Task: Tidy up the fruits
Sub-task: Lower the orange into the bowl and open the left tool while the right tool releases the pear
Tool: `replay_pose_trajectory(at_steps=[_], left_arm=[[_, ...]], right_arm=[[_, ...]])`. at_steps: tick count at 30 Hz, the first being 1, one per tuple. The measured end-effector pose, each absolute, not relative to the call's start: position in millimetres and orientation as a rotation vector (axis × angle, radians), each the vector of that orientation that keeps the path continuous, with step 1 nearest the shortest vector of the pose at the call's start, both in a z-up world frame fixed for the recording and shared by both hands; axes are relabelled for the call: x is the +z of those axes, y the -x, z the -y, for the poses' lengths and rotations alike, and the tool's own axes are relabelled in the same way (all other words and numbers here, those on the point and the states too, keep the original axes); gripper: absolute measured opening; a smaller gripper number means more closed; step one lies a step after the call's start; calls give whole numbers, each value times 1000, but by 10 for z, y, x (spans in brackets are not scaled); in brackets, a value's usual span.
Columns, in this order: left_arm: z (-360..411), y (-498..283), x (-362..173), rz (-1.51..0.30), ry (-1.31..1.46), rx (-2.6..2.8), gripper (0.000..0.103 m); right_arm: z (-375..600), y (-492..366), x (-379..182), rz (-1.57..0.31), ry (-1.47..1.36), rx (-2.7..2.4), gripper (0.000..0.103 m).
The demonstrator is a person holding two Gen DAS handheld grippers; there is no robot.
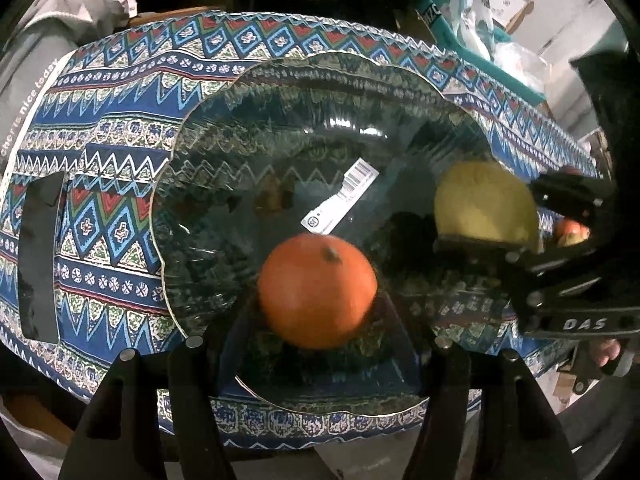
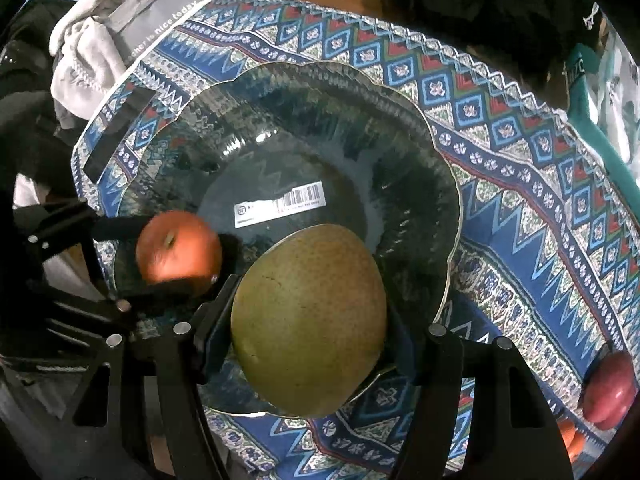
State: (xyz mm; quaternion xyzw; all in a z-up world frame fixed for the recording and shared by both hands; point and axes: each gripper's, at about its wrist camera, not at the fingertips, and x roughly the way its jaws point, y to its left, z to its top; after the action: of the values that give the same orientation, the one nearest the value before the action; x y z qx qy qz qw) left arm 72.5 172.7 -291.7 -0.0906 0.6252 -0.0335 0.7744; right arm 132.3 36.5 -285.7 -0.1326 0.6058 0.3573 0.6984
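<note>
the left claw (image 1: 316,320) is being held clamped on an orange (image 1: 317,290), and the right claw (image 2: 310,328) is being kept clamped on a yellow-green pear (image 2: 308,320); both fruits are being carried just above the glass bowl (image 2: 440,184), the orange towards its near-left side and the pear at its near rim. whether either fruit is already touching the glass cannot be told.

a collision is being risked: the two claws are being worked close together, and a sideways drift would knock orange against pear or claw against claw. a release from too high would let the round fruit roll across the smooth glass and strike the wall, or tip the bowl if it lands on the scalloped rim.

open room is being left in the bowl's middle and far half, where only a barcode label (image 2: 280,202) is lying. beyond the rim, the patterned cloth (image 2: 520,128) is covering the bench, with a red apple (image 2: 612,392) waiting near the cloth's edge and a grey garment (image 2: 100,52) crowding the far-left corner.
</note>
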Motion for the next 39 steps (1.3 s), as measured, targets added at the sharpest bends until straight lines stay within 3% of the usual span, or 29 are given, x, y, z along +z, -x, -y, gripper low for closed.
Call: replay_pose_trajectory(at_steps=[17,39], left_arm=[[-1627,-667,-2790,-1333,111,-73,65],[-1156,-734,-1946,-1143,49,-128,71]], right_arm=[[-355,-1338,-2755,-1338,254,789,69],[167,-1266,-1833,-1108,306,637,69]])
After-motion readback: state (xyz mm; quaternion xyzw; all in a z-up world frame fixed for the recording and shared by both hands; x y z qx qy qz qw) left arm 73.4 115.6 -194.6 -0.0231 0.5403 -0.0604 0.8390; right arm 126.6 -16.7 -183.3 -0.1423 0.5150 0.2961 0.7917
